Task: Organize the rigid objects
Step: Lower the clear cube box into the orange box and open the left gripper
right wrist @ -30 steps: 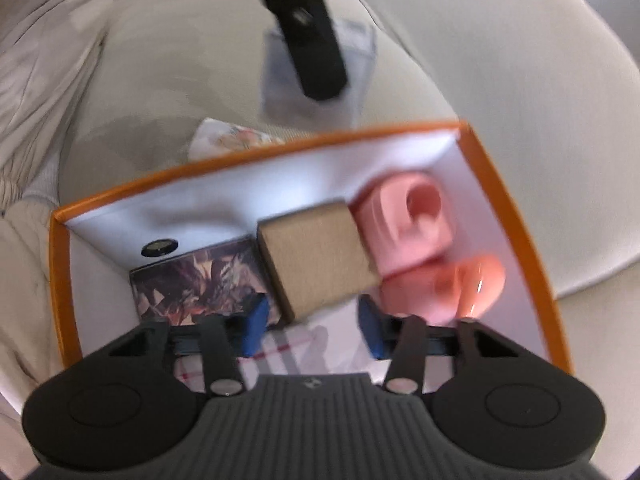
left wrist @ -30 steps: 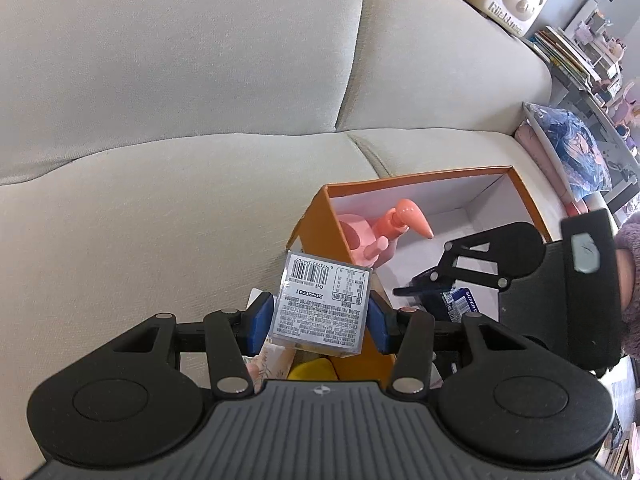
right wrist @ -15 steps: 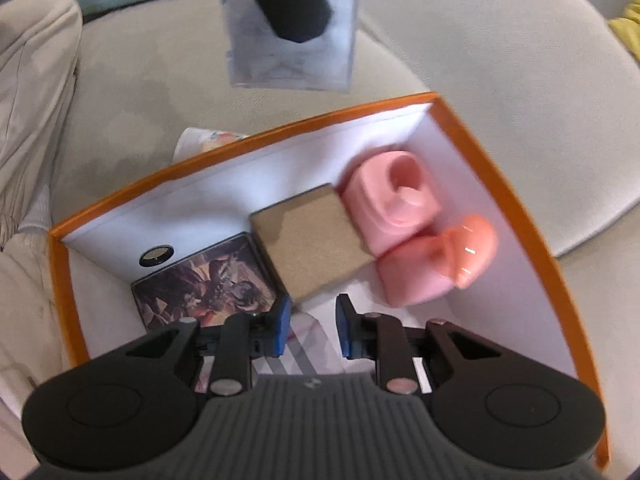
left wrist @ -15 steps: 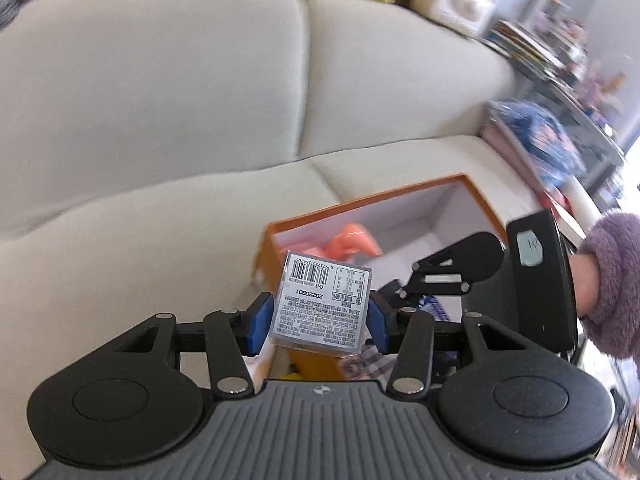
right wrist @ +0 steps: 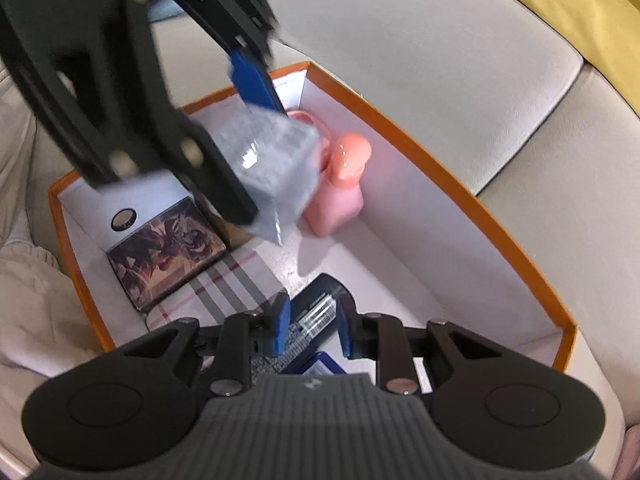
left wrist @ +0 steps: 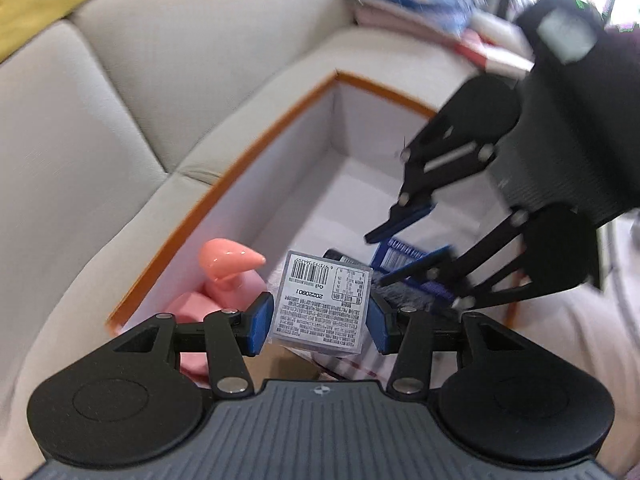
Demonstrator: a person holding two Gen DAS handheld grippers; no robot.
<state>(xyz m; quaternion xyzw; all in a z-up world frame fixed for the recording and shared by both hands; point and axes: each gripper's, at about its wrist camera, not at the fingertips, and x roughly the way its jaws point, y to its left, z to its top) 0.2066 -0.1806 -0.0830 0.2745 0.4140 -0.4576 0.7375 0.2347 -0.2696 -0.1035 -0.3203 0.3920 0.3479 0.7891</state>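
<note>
My left gripper (left wrist: 318, 322) is shut on a clear plastic box with a barcode label (left wrist: 322, 304) and holds it above the inside of an orange box with white walls (left wrist: 256, 152). The held clear box also shows in the right wrist view (right wrist: 276, 168), over the orange box (right wrist: 440, 164). My right gripper (right wrist: 312, 326) hangs over the box floor, jaws a little apart and empty, above a dark blue packet (right wrist: 316, 312). A pink pump bottle (right wrist: 340, 188) lies inside, also in the left wrist view (left wrist: 224, 276).
A picture-printed flat box (right wrist: 164, 252) and a checked cloth (right wrist: 224, 284) lie in the orange box. A brown block sits mostly hidden behind the left gripper. The box rests on a beige sofa (left wrist: 100, 160); a yellow cushion (right wrist: 572, 4) lies on the backrest.
My left gripper has carried the clear box from beside the orange box to over its inside. My right gripper has moved back toward the dark blue packet and its jaws have opened a little.
</note>
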